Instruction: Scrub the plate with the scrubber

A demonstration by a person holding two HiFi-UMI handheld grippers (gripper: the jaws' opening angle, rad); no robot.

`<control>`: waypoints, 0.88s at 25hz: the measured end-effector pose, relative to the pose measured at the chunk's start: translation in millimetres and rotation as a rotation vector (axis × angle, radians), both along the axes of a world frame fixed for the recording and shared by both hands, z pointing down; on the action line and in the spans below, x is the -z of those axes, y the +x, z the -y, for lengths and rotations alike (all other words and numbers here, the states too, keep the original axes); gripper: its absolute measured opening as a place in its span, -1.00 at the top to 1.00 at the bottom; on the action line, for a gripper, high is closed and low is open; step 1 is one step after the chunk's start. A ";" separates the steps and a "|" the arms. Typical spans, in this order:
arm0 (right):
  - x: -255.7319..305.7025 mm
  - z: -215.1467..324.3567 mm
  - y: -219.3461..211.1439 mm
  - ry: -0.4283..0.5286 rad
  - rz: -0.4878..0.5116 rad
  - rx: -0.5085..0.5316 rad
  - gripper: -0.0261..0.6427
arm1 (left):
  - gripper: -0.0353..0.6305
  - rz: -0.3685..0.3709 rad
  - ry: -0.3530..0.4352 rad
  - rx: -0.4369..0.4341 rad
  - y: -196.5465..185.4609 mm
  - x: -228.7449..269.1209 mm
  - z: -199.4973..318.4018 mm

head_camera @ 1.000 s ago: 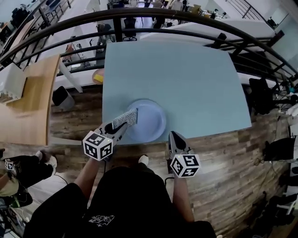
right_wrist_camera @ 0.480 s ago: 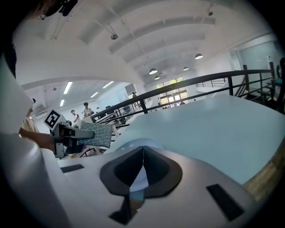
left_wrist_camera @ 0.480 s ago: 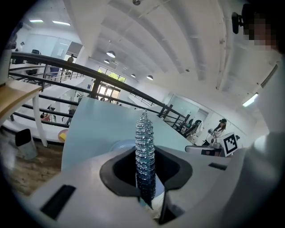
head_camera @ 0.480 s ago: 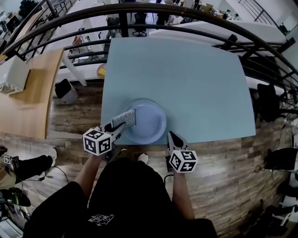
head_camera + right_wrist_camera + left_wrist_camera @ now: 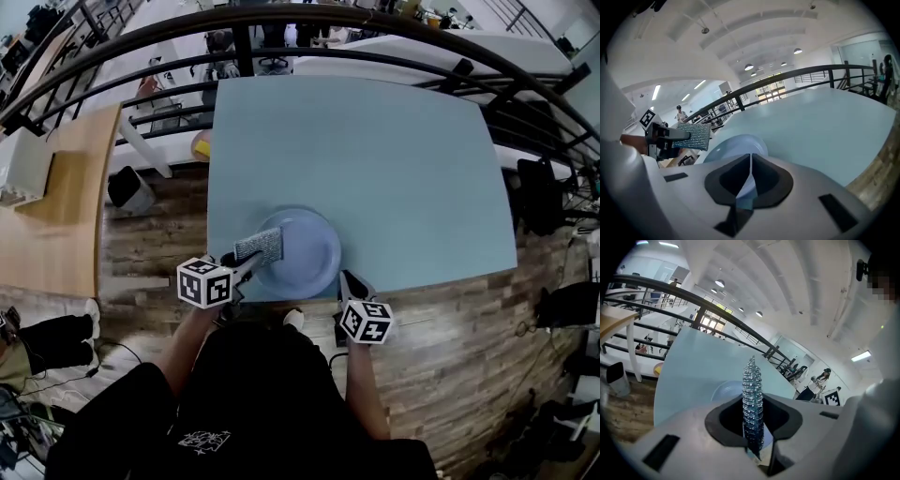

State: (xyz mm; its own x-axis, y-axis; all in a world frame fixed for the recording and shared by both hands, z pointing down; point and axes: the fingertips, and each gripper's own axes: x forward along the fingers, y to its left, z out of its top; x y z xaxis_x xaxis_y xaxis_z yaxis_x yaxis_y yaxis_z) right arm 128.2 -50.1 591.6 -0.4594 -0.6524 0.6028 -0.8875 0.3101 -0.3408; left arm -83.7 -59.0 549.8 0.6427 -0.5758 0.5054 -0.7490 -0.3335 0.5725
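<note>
Left tongs (image 5: 247, 259), pinching the scrubber (image 5: 260, 246), have crept slightly further over the blue plate's (image 5: 314, 258) left rim, near the worktop (image 5: 375, 159) edge — scrubbing looks imminent; right tongs (image 5: 350, 278) stay pressed together alongside.

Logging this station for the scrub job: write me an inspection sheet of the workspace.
Surface: table, pale blue, holds only the plate.
Job's things: plate near the front edge; scrubber over its left rim, contact unclear.
Clutter: nothing seen.
Grippers: left gripper shut on scrubber; right gripper shut, empty, beside the plate's right rim.
Cables: thin cable on the floor, left.
Surroundings: railing beyond the table; wooden desk left; wood floor.
</note>
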 end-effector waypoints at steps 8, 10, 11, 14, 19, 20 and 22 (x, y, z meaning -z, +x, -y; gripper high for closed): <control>-43.2 5.6 2.9 -0.110 -0.011 -0.109 0.89 | 0.62 -0.041 -0.101 -0.134 26.8 -31.0 18.7; -50.2 8.6 4.2 -0.132 -0.007 -0.129 0.82 | 0.62 -0.050 -0.129 -0.162 34.5 -37.4 21.6; -53.8 9.1 4.5 -0.144 -0.003 -0.140 0.69 | 0.62 -0.055 -0.145 -0.173 37.7 -40.9 21.7; -63.8 10.8 5.1 -0.172 0.007 -0.171 0.64 | 0.62 -0.072 -0.187 -0.203 45.4 -51.3 21.4; -80.8 14.6 3.1 -0.218 0.048 -0.226 0.64 | 0.62 -0.079 -0.238 -0.243 54.1 -68.8 24.8; -83.9 14.8 3.7 -0.228 0.058 -0.238 0.64 | 0.62 -0.080 -0.248 -0.250 56.8 -71.3 25.3; -88.2 15.8 5.5 -0.245 0.072 -0.258 0.64 | 0.62 -0.085 -0.267 -0.263 63.4 -74.4 27.0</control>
State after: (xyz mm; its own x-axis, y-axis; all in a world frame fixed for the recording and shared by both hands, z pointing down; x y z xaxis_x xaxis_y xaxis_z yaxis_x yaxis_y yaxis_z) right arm 133.7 -65.8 679.7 -0.3449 -0.5928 0.7278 -0.8971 -0.0200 -0.4414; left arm -20.2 -86.0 624.3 0.7970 -0.2405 0.5541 -0.6038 -0.3386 0.7216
